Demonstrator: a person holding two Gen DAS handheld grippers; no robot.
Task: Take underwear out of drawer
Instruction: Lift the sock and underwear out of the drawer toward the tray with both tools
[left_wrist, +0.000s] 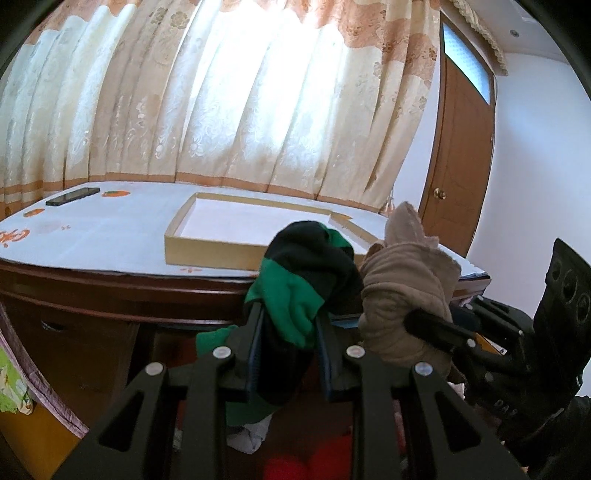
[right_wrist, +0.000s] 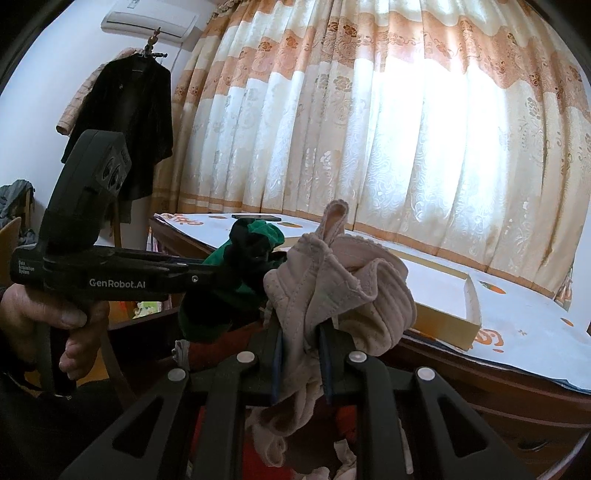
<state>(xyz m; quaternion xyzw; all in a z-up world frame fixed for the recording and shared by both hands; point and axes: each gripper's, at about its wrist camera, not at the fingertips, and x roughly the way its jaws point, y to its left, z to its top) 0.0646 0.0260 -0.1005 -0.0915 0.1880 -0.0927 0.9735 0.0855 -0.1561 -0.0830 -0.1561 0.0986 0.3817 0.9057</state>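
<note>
My left gripper (left_wrist: 290, 317) is shut on green and black underwear (left_wrist: 306, 273), held up in front of the table edge. It also shows in the right wrist view (right_wrist: 255, 243). My right gripper (right_wrist: 301, 332) is shut on beige underwear (right_wrist: 343, 280), held up just right of the green pair; the beige underwear also shows in the left wrist view (left_wrist: 402, 284). The open drawer lies below both grippers, with red and white garments (left_wrist: 306, 461) in it, mostly hidden by the grippers.
A shallow cardboard box (left_wrist: 207, 243) sits on the white-covered wooden table (left_wrist: 110, 229). A black phone (left_wrist: 72, 196) lies at the table's far left. Curtains hang behind. A brown door (left_wrist: 461, 166) stands at right. A dark coat (right_wrist: 129, 122) hangs on a rack.
</note>
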